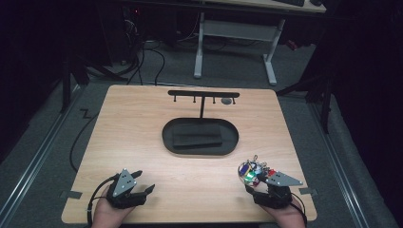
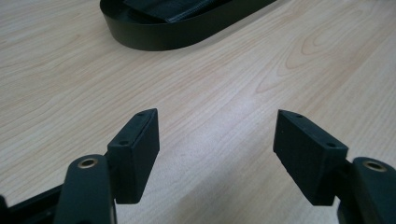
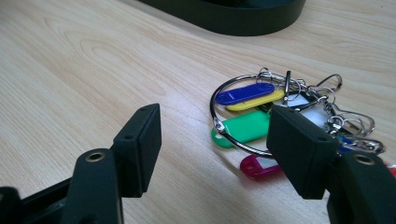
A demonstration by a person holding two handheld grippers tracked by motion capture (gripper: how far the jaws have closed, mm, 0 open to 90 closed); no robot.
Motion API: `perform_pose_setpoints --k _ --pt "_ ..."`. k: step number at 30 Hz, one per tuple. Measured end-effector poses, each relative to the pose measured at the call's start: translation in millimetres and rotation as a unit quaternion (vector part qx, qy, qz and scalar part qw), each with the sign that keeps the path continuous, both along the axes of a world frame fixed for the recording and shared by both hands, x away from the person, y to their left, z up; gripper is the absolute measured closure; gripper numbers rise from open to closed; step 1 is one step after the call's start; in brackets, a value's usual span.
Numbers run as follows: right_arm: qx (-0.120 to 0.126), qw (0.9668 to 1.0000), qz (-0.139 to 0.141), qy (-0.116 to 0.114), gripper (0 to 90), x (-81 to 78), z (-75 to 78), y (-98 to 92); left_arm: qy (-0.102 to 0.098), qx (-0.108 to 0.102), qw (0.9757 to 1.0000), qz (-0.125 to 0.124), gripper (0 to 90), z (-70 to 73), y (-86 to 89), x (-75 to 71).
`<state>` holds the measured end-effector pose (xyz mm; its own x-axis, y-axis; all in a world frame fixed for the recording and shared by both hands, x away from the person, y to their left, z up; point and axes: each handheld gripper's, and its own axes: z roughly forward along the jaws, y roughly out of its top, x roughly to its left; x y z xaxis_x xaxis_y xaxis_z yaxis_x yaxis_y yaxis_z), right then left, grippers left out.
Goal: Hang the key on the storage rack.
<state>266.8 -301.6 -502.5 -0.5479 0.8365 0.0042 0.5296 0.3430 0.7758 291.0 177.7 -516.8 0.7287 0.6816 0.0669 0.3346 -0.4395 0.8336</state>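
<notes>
My right gripper (image 1: 251, 182) sits low at lower right, jaws apart over the key ring (image 3: 243, 116) on the table (image 1: 190, 185), gripping nothing. My left gripper (image 1: 142, 183) rests lower left, jaws wide, empty.

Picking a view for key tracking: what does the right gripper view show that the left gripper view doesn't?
Right gripper view: a key ring lying on the table, with blue, yellow, green and pink tags and small metal clips, just ahead of the right gripper, whose jaws stand apart with nothing pressed between them.
Left gripper view: the open left gripper over bare wood.
Both: the light wooden table and the rim of the black oval tray at the top.
</notes>
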Motion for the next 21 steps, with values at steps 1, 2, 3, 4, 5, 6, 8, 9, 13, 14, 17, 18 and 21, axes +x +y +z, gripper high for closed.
perform_pose_setpoints --k 1,2,3,4,5,6,8,9,13,14,17,18,21 --pt "-0.005 1.0 0.002 0.001 36.0 0.9 1.9 0.4 0.0 -0.001 1.0 0.001 32.0 0.4 0.3 -2.0" --pt "-0.009 0.9999 0.002 0.004 36.2 2.2 3.9 0.9 -0.001 -0.001 1.0 0.0 32.0 1.0 0.9 -3.7" --pt "-0.016 0.9998 0.006 0.008 36.3 3.8 6.0 1.3 -0.002 -0.002 1.0 0.001 32.0 1.6 1.0 -5.2" --pt "-0.024 0.9996 0.009 0.011 36.3 5.4 8.1 2.0 -0.004 -0.001 1.0 0.0 32.0 2.1 1.0 -6.1" --pt "-0.034 0.9993 0.012 0.013 36.2 7.1 10.3 2.7 -0.007 0.002 1.0 -0.002 32.0 2.3 0.9 -6.7" --pt "-0.039 0.9989 0.016 0.019 36.3 9.0 12.6 3.3 -0.008 0.006 0.9999 -0.003 32.0 2.3 1.0 -6.9" --pt "-0.045 0.9984 0.019 0.029 36.2 12.8 17.1 4.8 -0.005 0.005 1.0 -0.005 31.9 0.8 2.1 -6.6" --pt "-0.049 0.998 0.021 0.034 36.7 14.9 18.9 5.5 -0.003 0.005 1.0 -0.006 31.9 0.1 2.8 -6.4" --pt "-0.058 0.9959 0.029 0.064 38.0 25.4 21.6 6.3 -0.004 0.006 1.0 -0.004 31.9 -1.8 5.9 -9.2" --pt "-0.062 0.9953 0.029 0.069 38.4 27.6 22.3 6.9 -0.008 0.011 0.9999 -0.003 31.7 -1.4 6.6 -9.9" --pt "-0.079 0.9933 0.031 0.079 39.1 33.5 25.3 9.9 -0.006 0.004 1.0 0.001 31.5 -0.2 11.0 -9.6" --pt "-0.084 0.9923 0.033 0.086 39.8 35.4 26.4 11.2 -0.006 0.002 1.0 0.002 31.5 -0.3 11.8 -9.2" --pt "-0.112 0.9876 0.044 0.101 40.9 40.4 29.0 16.3 -0.004 0.003 1.0 0.001 31.5 -1.2 12.5 -8.3"
